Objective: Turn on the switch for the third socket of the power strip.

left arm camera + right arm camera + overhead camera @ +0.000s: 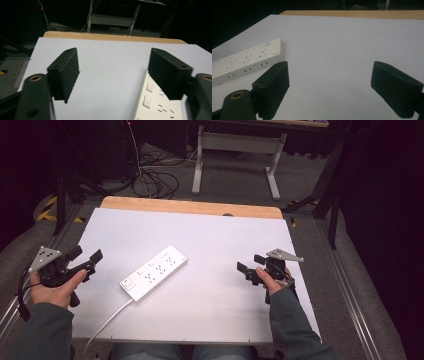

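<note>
We hold both the left hand-held gripper (89, 257) and the right hand-held gripper (248, 268) open and empty; the power strip (154, 272) lies mid-surface between them, untouched, so an approach probably comes next.

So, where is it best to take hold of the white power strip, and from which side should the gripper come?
Grip the power strip across its narrow width, near the middle, coming down from above. It lies flat on the white board, long and slim, so the open jaws can span the two long side walls. The left gripper looks nearer; I would avoid the end with the cord.
</note>
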`<state>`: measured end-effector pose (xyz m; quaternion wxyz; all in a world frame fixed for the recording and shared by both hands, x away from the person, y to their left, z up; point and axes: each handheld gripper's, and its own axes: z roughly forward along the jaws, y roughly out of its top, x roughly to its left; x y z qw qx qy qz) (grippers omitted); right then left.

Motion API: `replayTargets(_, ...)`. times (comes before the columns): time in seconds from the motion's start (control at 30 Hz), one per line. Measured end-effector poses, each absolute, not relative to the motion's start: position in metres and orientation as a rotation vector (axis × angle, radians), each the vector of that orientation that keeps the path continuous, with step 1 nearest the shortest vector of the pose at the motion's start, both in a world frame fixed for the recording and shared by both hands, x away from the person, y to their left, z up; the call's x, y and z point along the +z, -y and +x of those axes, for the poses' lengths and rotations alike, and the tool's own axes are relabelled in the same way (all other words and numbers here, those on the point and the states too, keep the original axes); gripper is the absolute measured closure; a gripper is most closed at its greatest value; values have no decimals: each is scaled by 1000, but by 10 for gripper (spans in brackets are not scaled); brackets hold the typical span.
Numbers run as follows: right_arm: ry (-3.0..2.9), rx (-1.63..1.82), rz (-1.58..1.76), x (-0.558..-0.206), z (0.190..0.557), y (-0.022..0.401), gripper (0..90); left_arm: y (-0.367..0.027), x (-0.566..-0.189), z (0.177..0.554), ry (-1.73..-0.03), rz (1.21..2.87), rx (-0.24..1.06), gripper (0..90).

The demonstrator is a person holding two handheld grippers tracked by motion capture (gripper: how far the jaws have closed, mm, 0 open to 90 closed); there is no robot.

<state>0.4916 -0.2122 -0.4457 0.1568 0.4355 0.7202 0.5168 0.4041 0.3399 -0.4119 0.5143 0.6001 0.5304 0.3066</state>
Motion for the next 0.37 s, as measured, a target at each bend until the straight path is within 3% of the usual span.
replayTargets(0.37, -2061, 1483, 1247, -445, 492, 213, 155, -341, -411, 403, -1280, 1394, 752, 51)
